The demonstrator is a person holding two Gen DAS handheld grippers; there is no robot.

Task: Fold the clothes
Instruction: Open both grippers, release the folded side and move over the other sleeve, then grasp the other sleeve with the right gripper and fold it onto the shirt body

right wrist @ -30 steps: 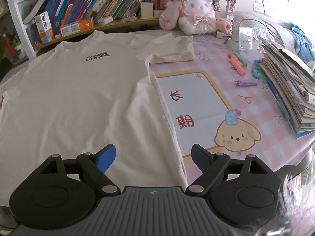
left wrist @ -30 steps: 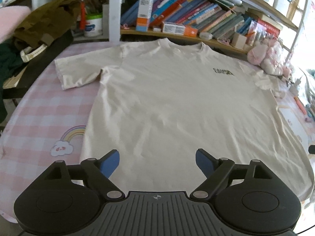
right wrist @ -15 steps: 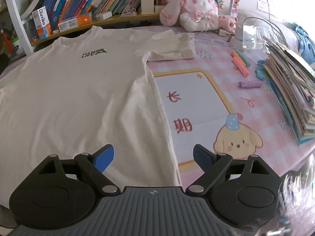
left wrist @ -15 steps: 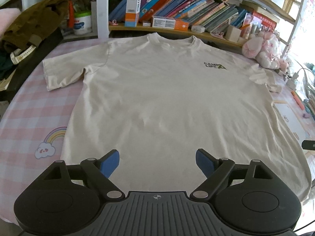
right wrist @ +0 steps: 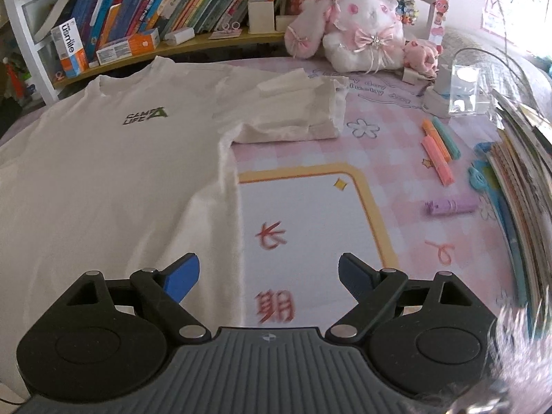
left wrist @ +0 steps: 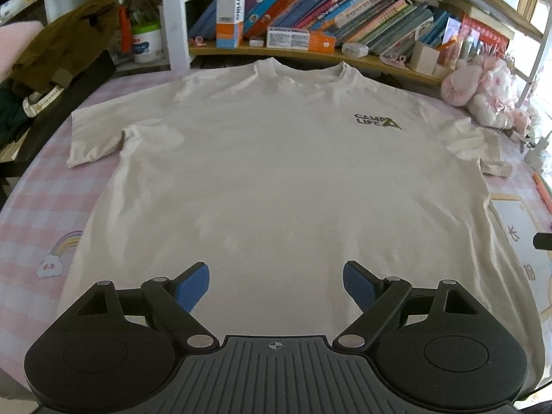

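Left gripper (left wrist: 276, 284), right gripper (right wrist: 267, 276): jaws held wide, nothing gripped. T-shirt (left wrist: 276, 172) spread flat ahead, "CAMP LIFE" printed on chest. "usmile" read on box (right wrist: 70, 51) beyond. Shirt hem hidden under grippers.

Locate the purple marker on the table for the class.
In the right wrist view, the purple marker lies on the pink mat, right of the yellow-framed panel, below the orange highlighters.

Both the left tongs (left wrist: 276, 284) and the right tongs (right wrist: 269, 277) stand wide apart, empty, angled downward.
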